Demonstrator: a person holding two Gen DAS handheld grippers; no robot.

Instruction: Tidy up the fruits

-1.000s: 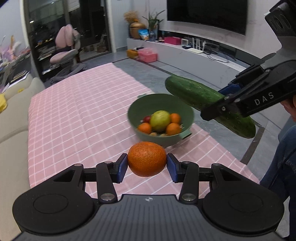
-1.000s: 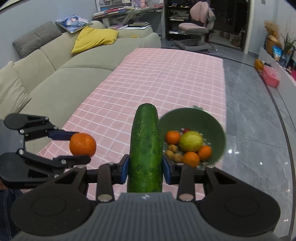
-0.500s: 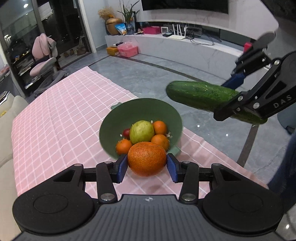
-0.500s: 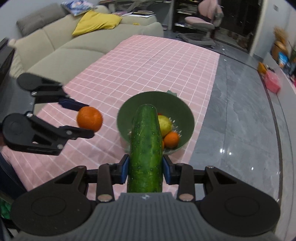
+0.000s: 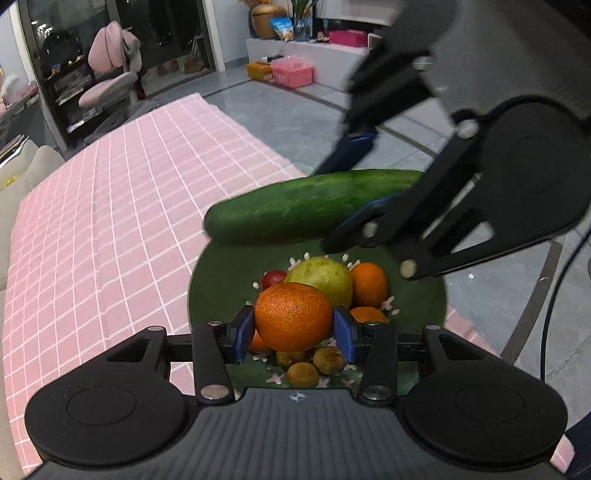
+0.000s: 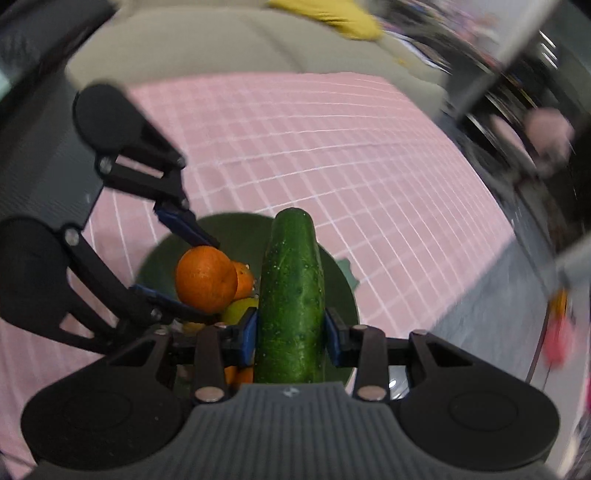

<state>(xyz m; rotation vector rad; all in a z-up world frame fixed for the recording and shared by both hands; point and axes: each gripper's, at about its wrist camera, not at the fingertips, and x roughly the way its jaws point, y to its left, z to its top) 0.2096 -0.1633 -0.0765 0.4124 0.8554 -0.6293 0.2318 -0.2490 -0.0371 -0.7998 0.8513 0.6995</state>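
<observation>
We hold an orange [image 5: 293,316] clamped in our left tongs [image 5: 293,328], just above the fruit already piled in the green bowl [image 5: 221,280]. Our right tongs [image 6: 290,332] are clamped on a cucumber [image 6: 291,295], which lies level across the far side of the bowl, above its rim. Seen from the left wrist, the right tongs and their black linkage cross over the bowl's right side, close to the orange we carry.

In the bowl lie a yellow-green fruit [image 5: 325,275], several smaller oranges [image 5: 369,284], a small red fruit [image 5: 274,277] and a few brownish round ones [image 5: 303,373] at the near edge.

The bowl sits near the edge of a counter covered with a pink checked cloth [image 5: 110,221]. Beyond that edge is grey tiled floor [image 5: 295,118]. A beige sofa [image 6: 240,44] with a yellow cushion [image 6: 332,18] runs along the counter's other side. Farther off stand a pink office chair [image 5: 110,70], a low white shelf [image 5: 314,51] and a pink box [image 5: 291,72] on the floor.
</observation>
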